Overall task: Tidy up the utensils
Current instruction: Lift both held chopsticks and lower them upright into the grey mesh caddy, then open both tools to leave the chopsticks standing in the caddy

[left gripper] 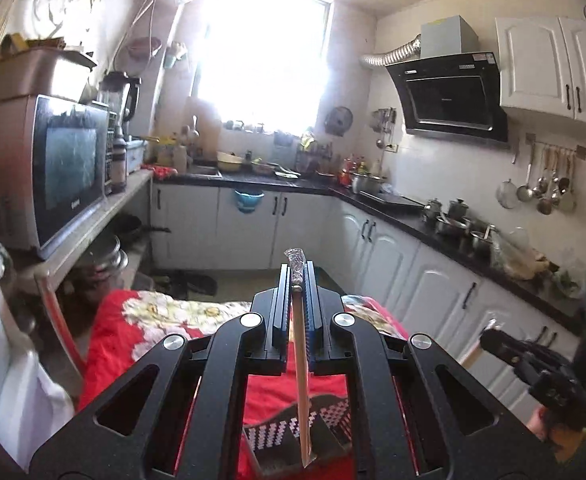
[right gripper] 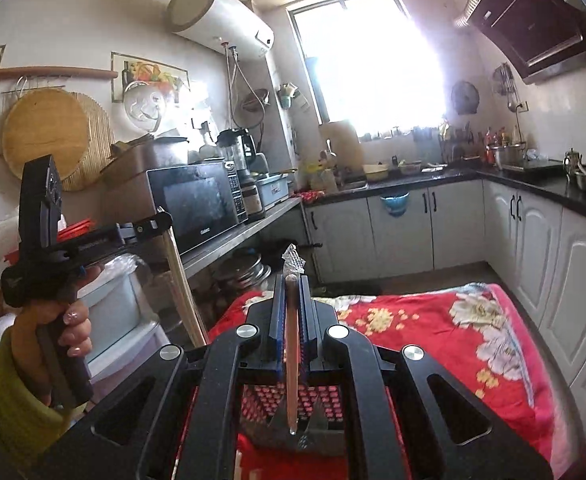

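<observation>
Above the red floral cloth (right gripper: 473, 320), a pale wooden chopstick (left gripper: 301, 364) is clamped in the left claw (left gripper: 297, 280). A second chopstick (right gripper: 292, 360) is gripped by the right claw (right gripper: 292, 292). Both should be kept level and lowered together into the perforated black holder (right gripper: 293, 412).

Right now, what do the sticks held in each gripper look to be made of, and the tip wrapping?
Left gripper's stick: pale tan, matte, plain shaft; looks like wood or bamboo, likely a chopstick. Right gripper's stick: same build, slightly redder tone, also wood or bamboo by look. Tip wrapping: glossy, crinkled, translucent film with a pattern, probably plastic. Both jaws are shut on their sticks.
</observation>
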Action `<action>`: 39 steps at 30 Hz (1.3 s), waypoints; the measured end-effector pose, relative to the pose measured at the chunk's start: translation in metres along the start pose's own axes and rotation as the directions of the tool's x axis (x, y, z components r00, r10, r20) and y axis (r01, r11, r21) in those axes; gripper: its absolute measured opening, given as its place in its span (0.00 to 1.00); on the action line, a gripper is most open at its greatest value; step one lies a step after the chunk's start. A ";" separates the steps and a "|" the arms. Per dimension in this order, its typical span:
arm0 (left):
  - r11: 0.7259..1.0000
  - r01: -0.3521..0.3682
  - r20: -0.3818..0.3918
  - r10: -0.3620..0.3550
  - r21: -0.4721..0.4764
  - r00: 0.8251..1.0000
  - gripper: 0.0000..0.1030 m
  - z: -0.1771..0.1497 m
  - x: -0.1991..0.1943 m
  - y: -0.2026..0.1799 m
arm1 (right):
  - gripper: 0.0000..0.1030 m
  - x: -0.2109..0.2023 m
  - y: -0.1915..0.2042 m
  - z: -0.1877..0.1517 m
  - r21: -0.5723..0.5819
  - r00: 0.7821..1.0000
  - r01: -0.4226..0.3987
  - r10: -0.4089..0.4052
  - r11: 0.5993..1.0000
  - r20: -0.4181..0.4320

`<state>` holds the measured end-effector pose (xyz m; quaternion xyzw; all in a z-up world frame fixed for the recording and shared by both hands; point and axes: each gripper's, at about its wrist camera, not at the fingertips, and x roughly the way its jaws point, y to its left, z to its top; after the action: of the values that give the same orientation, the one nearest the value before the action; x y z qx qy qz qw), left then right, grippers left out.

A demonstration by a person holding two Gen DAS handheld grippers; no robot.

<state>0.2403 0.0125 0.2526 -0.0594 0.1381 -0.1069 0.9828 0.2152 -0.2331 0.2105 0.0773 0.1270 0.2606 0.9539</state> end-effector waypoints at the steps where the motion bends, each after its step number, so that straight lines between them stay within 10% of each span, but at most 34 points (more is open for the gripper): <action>1: 1.000 -0.007 0.005 0.007 0.006 1.000 0.03 0.000 0.002 -0.001 | 0.06 0.003 -0.001 0.002 -0.004 1.000 0.004 -0.004 1.000 0.003; 39: 0.999 -0.044 -0.091 0.043 -0.018 0.995 0.03 -0.111 0.066 0.021 | 0.06 0.073 -0.034 -0.084 0.016 0.987 0.129 -0.127 0.992 -0.093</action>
<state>0.2751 0.0081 0.1262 -0.0613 0.1847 -0.0867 0.9770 0.2684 -0.2178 0.1086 0.0673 0.1784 0.2006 0.9609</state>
